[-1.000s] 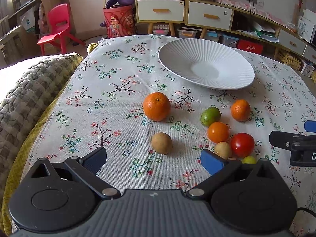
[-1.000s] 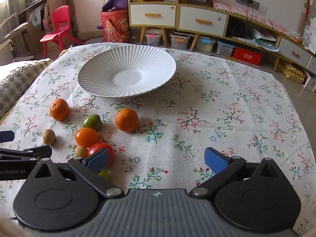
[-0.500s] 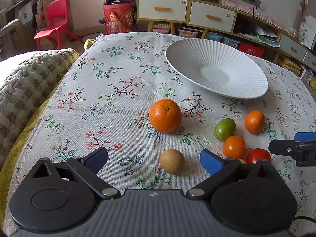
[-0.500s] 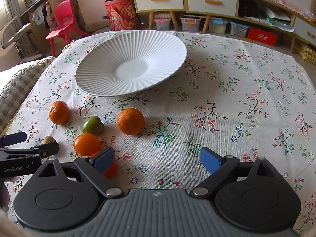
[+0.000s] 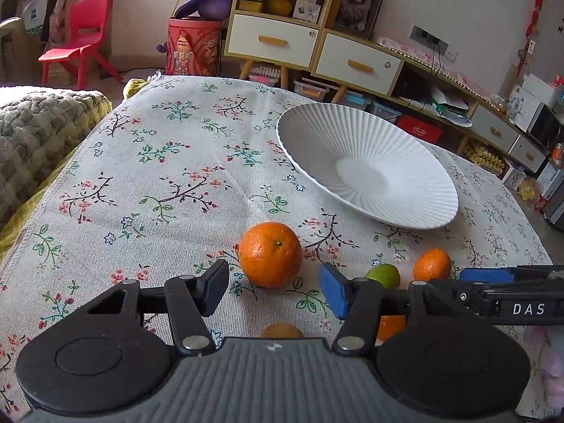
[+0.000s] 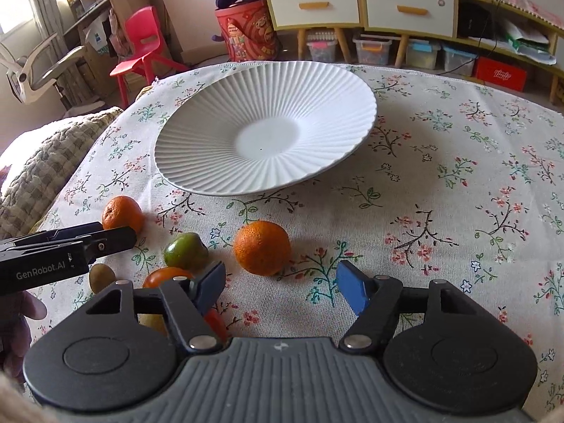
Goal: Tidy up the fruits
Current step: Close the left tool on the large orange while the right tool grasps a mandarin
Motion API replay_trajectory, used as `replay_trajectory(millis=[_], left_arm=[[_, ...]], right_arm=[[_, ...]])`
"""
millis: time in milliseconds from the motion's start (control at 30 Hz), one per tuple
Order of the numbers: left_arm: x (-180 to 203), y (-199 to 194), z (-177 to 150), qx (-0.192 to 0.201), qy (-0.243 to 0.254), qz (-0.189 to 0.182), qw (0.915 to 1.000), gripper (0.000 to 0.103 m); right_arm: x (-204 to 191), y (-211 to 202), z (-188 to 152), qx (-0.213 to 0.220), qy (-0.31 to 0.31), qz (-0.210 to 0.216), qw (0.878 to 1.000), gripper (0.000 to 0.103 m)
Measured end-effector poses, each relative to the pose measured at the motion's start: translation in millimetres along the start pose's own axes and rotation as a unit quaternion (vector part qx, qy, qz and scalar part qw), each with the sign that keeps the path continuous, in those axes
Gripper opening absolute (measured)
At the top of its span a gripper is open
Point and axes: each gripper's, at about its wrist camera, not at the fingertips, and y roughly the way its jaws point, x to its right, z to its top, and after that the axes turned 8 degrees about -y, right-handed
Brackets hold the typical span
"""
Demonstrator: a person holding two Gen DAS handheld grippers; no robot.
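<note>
A white ribbed plate (image 5: 416, 211) (image 6: 197, 176) sits empty on the floral tablecloth. My left gripper (image 5: 275, 290) is open, its jaws on either side of a large orange (image 5: 270, 253), just short of it. My right gripper (image 6: 280, 287) is open, just short of another orange (image 6: 262, 252). In the right wrist view a green fruit (image 6: 185, 251), a small orange (image 6: 121, 213), a brown fruit (image 6: 101, 276) and a red-orange tomato (image 6: 165, 276) lie at the left. The left gripper (image 6: 70, 246) reaches in there from the left.
A knitted blanket (image 5: 38, 134) lies along the table's left edge. Cabinets (image 5: 317, 49), a red chair (image 5: 81, 35) and a red bucket (image 5: 194, 49) stand behind the table. The right gripper's fingers (image 5: 511, 282) cross the left view at the right.
Both grippers have moved forward and lower toward the fruits. The large orange now sits just ahead of my left jaws, another orange just ahead of my right jaws.
</note>
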Motion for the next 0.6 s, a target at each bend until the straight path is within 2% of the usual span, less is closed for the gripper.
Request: replay_trajectory(millis=[300, 467, 600], left_arm=[[1.3, 2.9, 0.2, 0.001, 0.006, 0.001, 1.0, 0.025], [1.0, 3.8, 1.8, 0.001, 0.008, 0.003, 1.0, 0.025], [1.1, 3.4, 1.7, 0.0, 0.01, 0.003, 0.9999, 0.024]], right_arm=[[-3.4, 3.3, 1.1, 0.008, -0.02, 0.009, 1.0, 0.048], [-6.3, 3.0, 2.5, 0.009, -0.03, 0.016, 0.999, 0.033], [-8.8, 2.7, 3.2, 0.011, -0.038, 0.011, 0.999, 0.032]])
